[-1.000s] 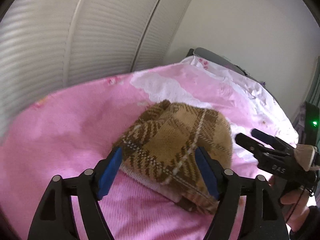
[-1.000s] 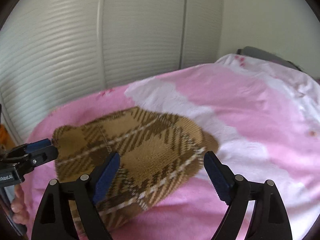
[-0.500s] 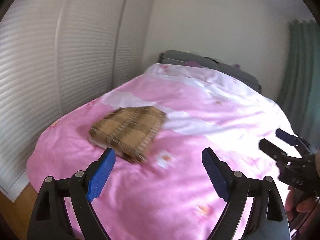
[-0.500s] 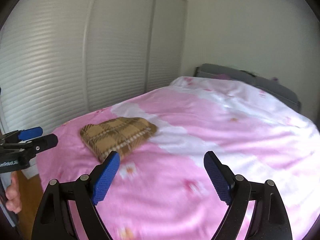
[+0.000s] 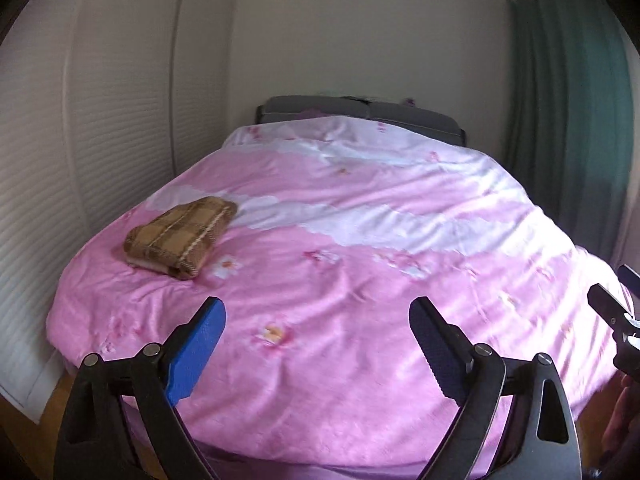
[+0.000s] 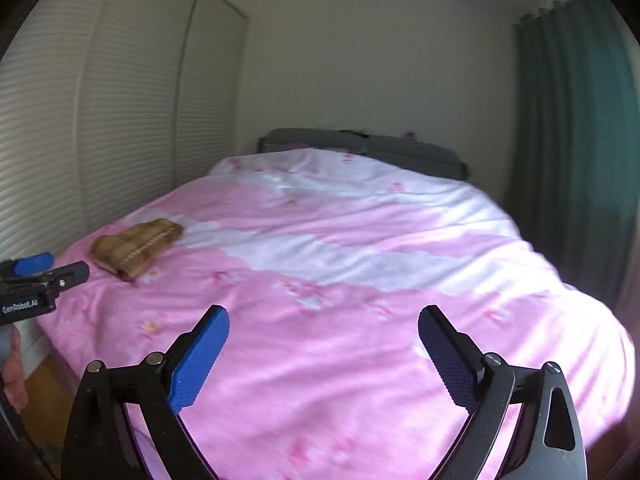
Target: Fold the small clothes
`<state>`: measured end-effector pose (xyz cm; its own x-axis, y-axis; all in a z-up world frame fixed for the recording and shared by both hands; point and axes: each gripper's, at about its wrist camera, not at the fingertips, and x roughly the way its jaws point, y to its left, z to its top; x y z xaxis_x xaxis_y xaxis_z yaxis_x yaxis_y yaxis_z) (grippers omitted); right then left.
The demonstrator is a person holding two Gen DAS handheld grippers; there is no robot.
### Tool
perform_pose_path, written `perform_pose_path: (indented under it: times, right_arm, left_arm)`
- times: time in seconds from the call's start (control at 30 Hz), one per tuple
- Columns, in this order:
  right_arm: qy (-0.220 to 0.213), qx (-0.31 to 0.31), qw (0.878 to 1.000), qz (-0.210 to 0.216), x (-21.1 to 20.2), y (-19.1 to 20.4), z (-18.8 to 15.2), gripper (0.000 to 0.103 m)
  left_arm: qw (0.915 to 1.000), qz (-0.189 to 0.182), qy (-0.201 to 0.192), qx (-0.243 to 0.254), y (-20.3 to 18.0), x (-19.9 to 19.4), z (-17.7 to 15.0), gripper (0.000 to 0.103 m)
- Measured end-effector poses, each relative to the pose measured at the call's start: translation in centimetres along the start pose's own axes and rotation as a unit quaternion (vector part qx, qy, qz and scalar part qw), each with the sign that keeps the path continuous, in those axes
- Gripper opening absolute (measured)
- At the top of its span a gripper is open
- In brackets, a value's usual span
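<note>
1. On the bed (image 5: 360, 280), near its left edge, I find the brown plaid garment (image 5: 180, 236) lying folded.
2. Left tongs (image 5: 318, 344) and right tongs (image 6: 324, 356) are opening, nothing between them, well apart from it.
3. I see no further clothes; folding appears complete.

wide pink bedspread (image 5: 340, 280) lies open; folded brown garment (image 5: 180, 236) near left edge, beside wardrobe doors (image 5: 120, 120).

Soft matt pink cloth duvet (image 5: 360, 280), coarse brown plaid knit garment (image 5: 180, 236), ribbed wardrobe doors (image 6: 120, 140).
</note>
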<state>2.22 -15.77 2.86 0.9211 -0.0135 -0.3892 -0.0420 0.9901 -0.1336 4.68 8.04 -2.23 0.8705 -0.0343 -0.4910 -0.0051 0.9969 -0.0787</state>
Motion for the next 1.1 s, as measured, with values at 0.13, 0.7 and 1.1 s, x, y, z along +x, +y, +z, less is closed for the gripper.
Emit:
perform_pose_path:
  times: [0.13,0.7,1.1]
  right_arm:
    - [-0.001,0.013,0.999,-0.031,-2.3,-2.3,-1.6,0.098]
    - [0.01,0.074,0.994,-0.079,-5.7,-4.7,-4.2,0.102]
    - [0.004,0.072,0.994,-0.081,-5.9,-4.9,-4.1,0.102]
  left_arm:
    - [0.9998,0.001,-0.012,0.016,-2.4,-1.8,-0.9,0.097]
    - [0.9991,0.006,-0.021,0.037,-5.1,-4.3,-2.8,0.103]
    - [0.9989,0.003,-0.017,0.042,-5.1,-4.0,-3.0,0.103]
